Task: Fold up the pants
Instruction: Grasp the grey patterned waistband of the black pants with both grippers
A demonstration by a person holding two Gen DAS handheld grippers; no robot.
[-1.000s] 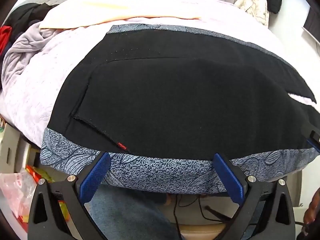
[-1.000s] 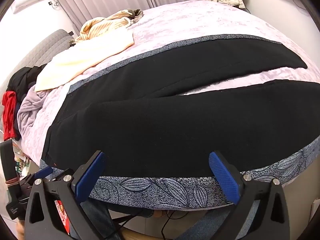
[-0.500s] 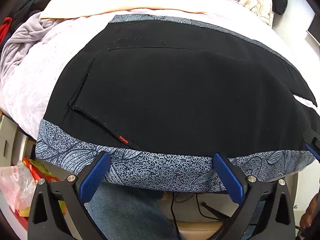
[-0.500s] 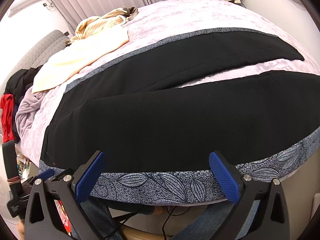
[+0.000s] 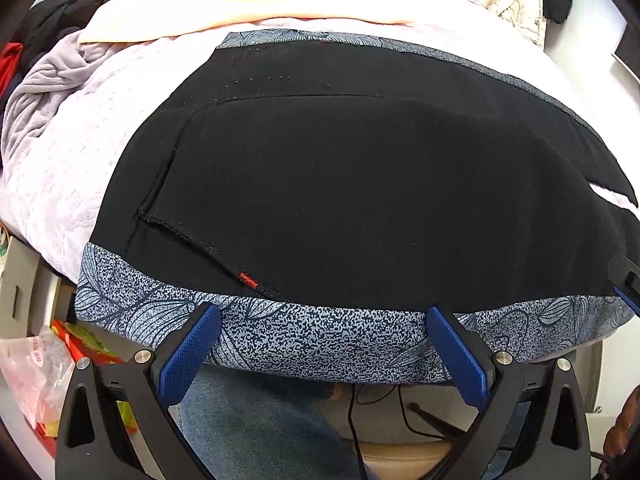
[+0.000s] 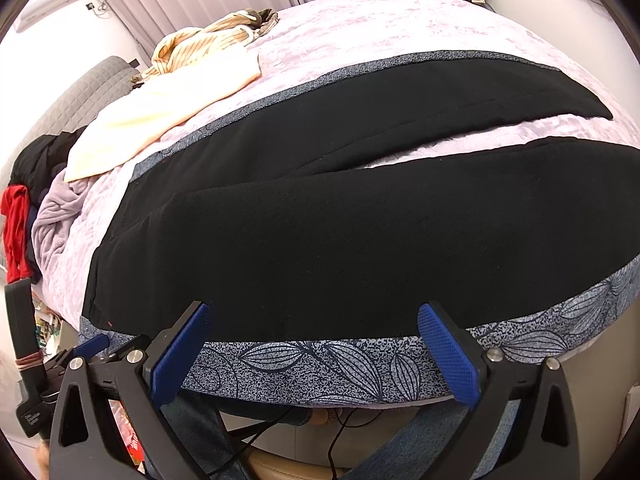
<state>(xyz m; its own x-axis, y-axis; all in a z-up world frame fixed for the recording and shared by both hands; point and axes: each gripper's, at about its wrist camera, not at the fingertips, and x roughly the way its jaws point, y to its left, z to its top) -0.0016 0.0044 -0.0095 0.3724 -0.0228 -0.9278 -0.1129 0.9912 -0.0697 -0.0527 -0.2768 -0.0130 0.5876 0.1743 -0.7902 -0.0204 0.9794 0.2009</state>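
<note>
Black pants (image 5: 352, 184) with a blue-grey leaf-print side stripe lie flat on the bed, waist to the left, legs to the right. In the right wrist view the two legs (image 6: 360, 240) spread apart, with bedspread showing between them. My left gripper (image 5: 324, 344) is open and empty at the near printed edge by the hip pocket. My right gripper (image 6: 316, 340) is open and empty at the near printed edge of the closer leg. Neither touches the cloth. The left gripper's tip shows at the lower left of the right wrist view (image 6: 90, 346).
A pale lilac bedspread (image 6: 400, 28) covers the bed. A cream garment (image 6: 160, 120) and a striped one (image 6: 208, 36) lie at the far side. A pile of red, black and lilac clothes (image 6: 32, 200) sits at the left. Cables and jeans-clad legs show below the bed edge.
Both grippers have moved forward and slightly down toward the near printed edge of the pants. The pants have not moved. Both stay open.
</note>
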